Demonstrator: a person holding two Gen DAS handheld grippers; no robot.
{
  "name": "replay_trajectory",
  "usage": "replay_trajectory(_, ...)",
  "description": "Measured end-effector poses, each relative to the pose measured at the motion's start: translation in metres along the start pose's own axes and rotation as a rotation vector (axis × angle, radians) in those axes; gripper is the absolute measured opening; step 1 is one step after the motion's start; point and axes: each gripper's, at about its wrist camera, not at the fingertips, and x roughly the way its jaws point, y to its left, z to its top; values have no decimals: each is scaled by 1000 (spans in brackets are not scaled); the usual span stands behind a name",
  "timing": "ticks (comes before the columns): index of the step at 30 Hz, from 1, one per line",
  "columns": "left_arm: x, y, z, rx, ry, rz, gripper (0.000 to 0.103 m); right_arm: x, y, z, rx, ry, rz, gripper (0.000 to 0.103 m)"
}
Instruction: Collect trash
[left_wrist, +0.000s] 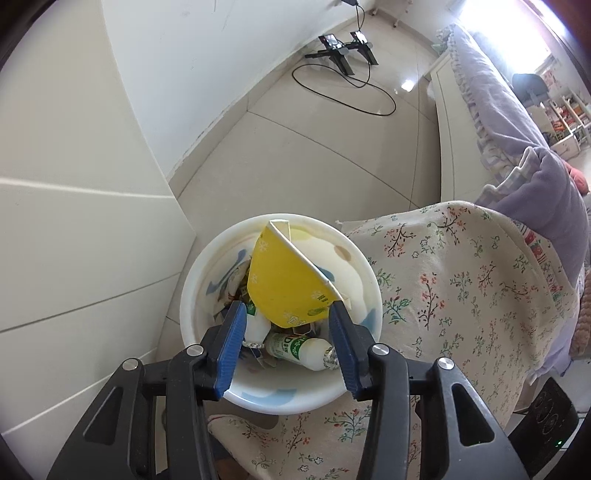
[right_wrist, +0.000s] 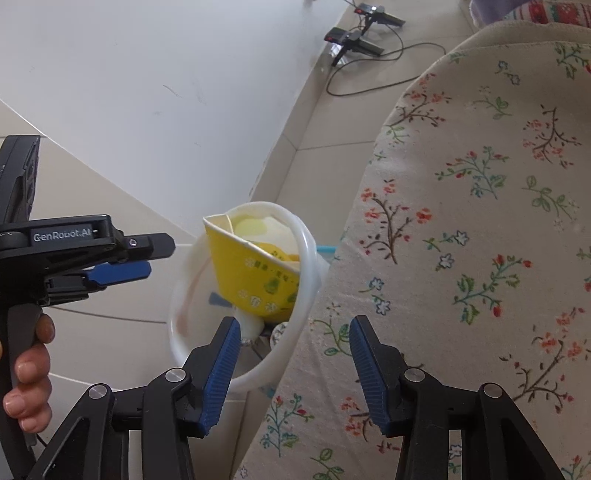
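Blue pads of the left gripper (left_wrist: 286, 315) parted, clasping nothing — poised over the white bin (left_wrist: 207, 266) on the floor beside the floral cover (left_wrist: 443, 295). Right gripper (right_wrist: 291, 332) likewise slack and empty. Yellow carton (left_wrist: 284, 280) leaning inside, poking above the rim, bottles (left_wrist: 295, 347) beneath — probably worth pressing down before fetching more.

Left gripper (left_wrist: 286, 314) points steeply down, jaws apart, blue pads (left_wrist: 232, 349) clear of anything, nothing pinched between them. Right gripper (right_wrist: 293, 328) tilts down and forward, jaws apart too, empty. In the right wrist view the person's left hand (right_wrist: 27, 373) wraps the left gripper's handle, fingers curled round it.
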Motion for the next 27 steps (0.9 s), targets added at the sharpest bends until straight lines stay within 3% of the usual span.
replay_trajectory(4,-23,2,-7,4,-60,2,49,-13,-3,-9,-7,-2,15,54)
replay_trajectory(9,-71,2,-49,31,-211,37,49,-61,1,-31,-12,-59,25,54)
replay_trajectory(13,-99,-7,-103,44,-297,21,51,-125,12,-66,-42,-163,75,58)
replay_trajectory(15,-107,-15,-132,78,-321,32,57,-153,15,-88,-78,-224,46,66)
replay_trajectory(19,-120,-22,-200,99,-391,74,71,-191,15,-130,-121,-270,-36,67)
replay_trajectory(27,-150,-44,-304,128,-449,119,75,-239,16,-177,-194,-328,-120,79)
